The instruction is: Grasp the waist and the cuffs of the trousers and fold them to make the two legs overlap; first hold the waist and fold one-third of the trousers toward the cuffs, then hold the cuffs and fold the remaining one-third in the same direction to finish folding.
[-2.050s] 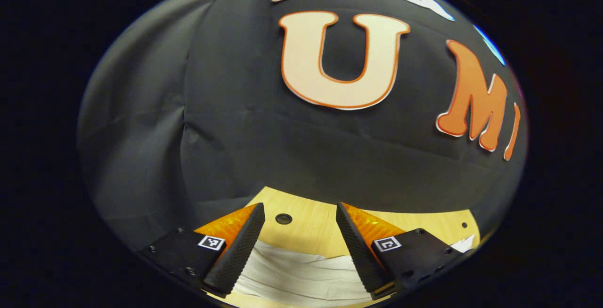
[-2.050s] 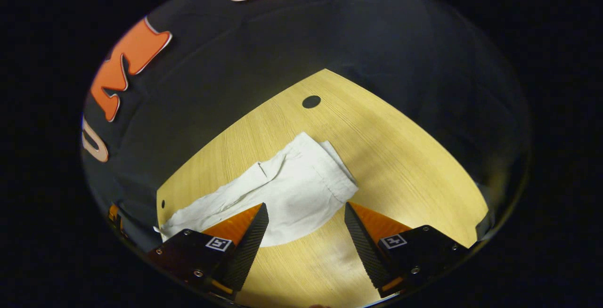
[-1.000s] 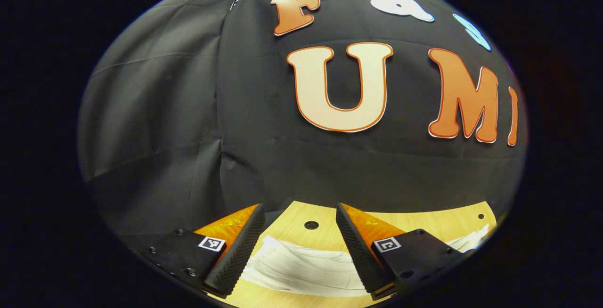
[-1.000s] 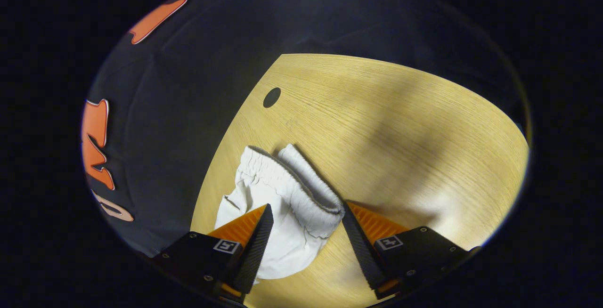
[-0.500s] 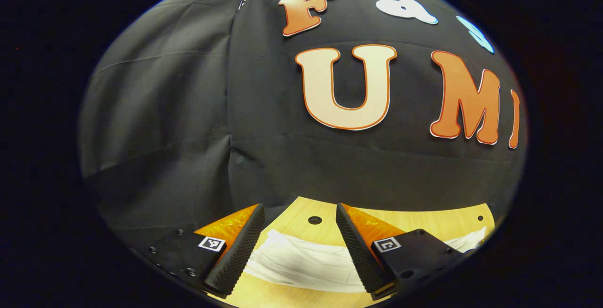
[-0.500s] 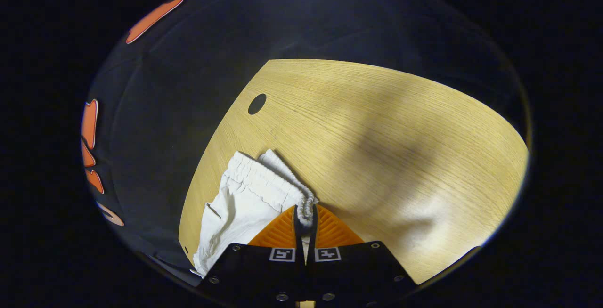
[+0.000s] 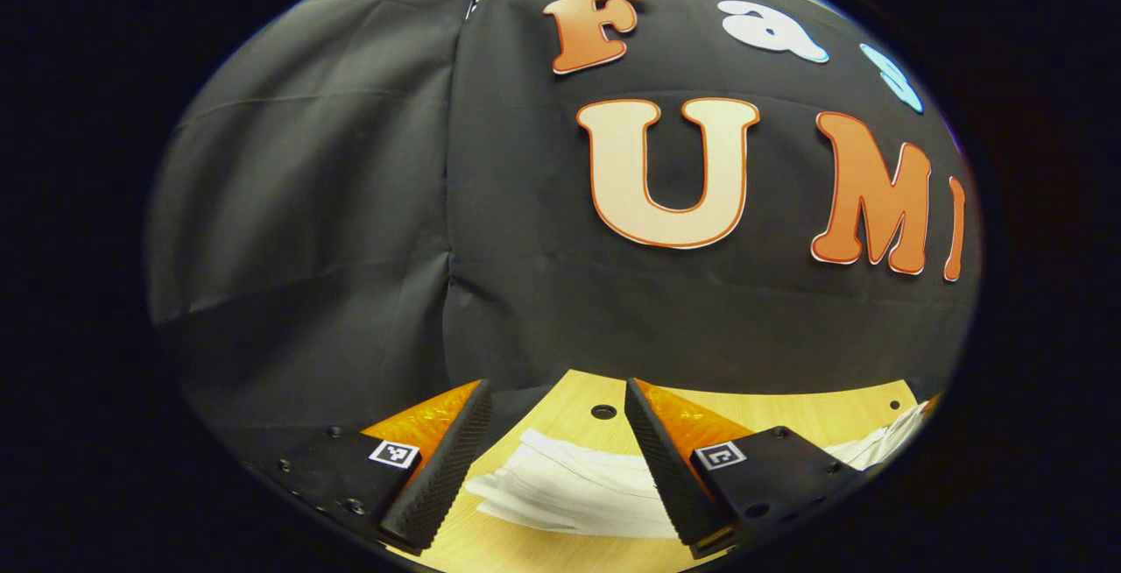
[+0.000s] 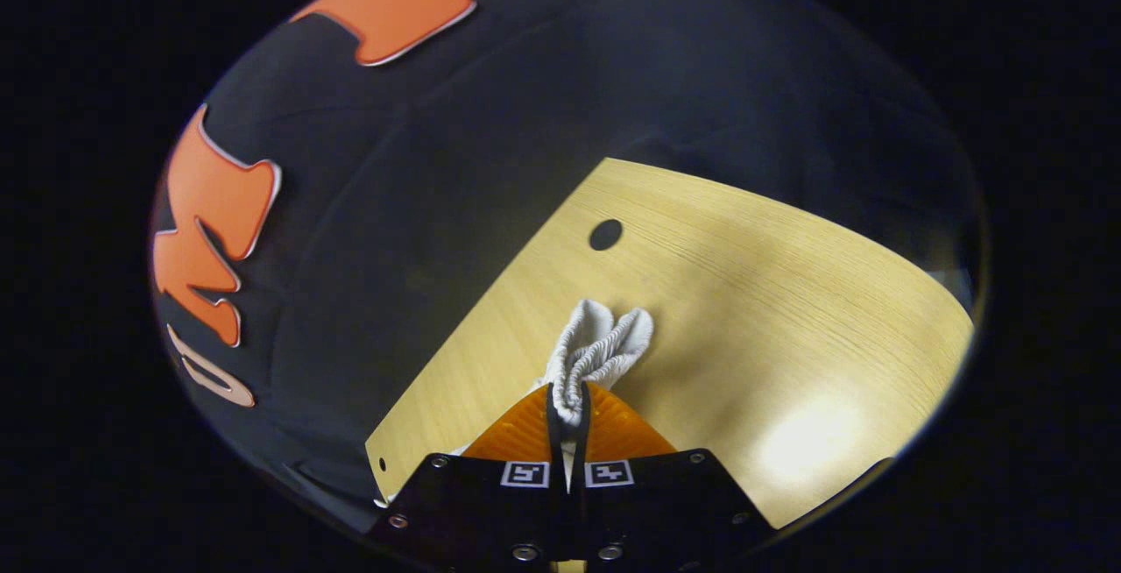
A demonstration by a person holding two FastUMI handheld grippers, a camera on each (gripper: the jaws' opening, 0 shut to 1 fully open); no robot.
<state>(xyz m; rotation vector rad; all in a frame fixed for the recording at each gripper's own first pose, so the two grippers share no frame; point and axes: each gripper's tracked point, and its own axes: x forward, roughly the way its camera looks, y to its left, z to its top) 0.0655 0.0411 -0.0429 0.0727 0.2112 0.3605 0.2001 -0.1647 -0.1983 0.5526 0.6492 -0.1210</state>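
While the trousers [image 7: 569, 490] lie near the table's [image 8: 788, 293] back edge:
Right gripper [image 8: 567, 415]: clamped on the bunched waist [image 8: 600, 345].
Left gripper [image 7: 552, 459]: spread wide above the cuffs.

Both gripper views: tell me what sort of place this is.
Likely a staged recording booth: black cloth wall behind a bare wooden table, with white trousers and marker-tagged handheld grippers, the right gripper clamping the waist.

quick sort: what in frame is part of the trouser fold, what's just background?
Part of the job:
trousers, white, on the table
waistband, pinched in the right gripper
left gripper, open over a leg

Background:
wooden table
table hole
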